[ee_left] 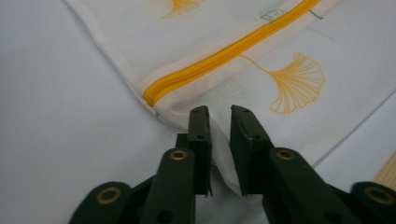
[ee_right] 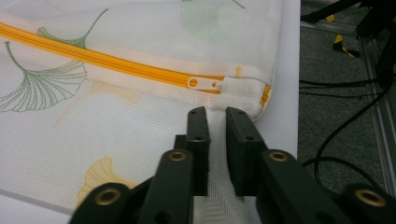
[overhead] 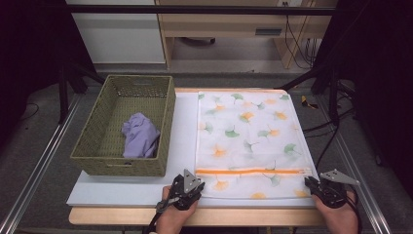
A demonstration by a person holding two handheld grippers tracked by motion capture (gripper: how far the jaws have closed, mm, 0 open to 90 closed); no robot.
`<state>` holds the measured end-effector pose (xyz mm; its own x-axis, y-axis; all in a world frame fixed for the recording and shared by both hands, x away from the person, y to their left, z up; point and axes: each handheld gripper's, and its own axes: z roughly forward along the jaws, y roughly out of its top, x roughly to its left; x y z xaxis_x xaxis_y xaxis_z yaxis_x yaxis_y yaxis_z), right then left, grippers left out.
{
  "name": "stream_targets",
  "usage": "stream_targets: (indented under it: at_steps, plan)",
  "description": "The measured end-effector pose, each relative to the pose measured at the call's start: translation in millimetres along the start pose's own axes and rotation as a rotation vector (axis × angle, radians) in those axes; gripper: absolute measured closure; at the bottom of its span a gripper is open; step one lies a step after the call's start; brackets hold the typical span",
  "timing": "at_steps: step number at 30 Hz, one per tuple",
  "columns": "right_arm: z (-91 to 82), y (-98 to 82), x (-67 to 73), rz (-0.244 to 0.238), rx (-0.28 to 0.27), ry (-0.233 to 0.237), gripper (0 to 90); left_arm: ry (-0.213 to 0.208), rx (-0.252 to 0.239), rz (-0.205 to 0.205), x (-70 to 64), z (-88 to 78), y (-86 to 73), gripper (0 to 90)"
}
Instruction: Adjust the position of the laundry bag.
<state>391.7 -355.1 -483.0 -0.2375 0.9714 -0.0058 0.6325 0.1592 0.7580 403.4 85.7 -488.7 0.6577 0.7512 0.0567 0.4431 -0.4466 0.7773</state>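
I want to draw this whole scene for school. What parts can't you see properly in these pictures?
- High view: what is inside the mesh bag; its printed cloth hides it.
- High view: the floor of the basket under the purple cloth.
- Left gripper view: the orange zipper runs off the top edge.
- Right gripper view: the mesh pinched in the right gripper; its jaws cover it.

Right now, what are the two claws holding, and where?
Both pinch the mesh bag at its near edge below the orange zipper: left claw at one corner, right claw at the other.
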Motion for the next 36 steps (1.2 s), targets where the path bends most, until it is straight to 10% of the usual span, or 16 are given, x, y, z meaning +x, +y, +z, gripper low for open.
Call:
stream_targets:
  at_steps: [36]
  plan:
    - [10.3,22.9,45.7,-0.121,0.030,0.106,89.5,0.087,0.010,-0.063,25.0,-41.6,-17.8,87.7]
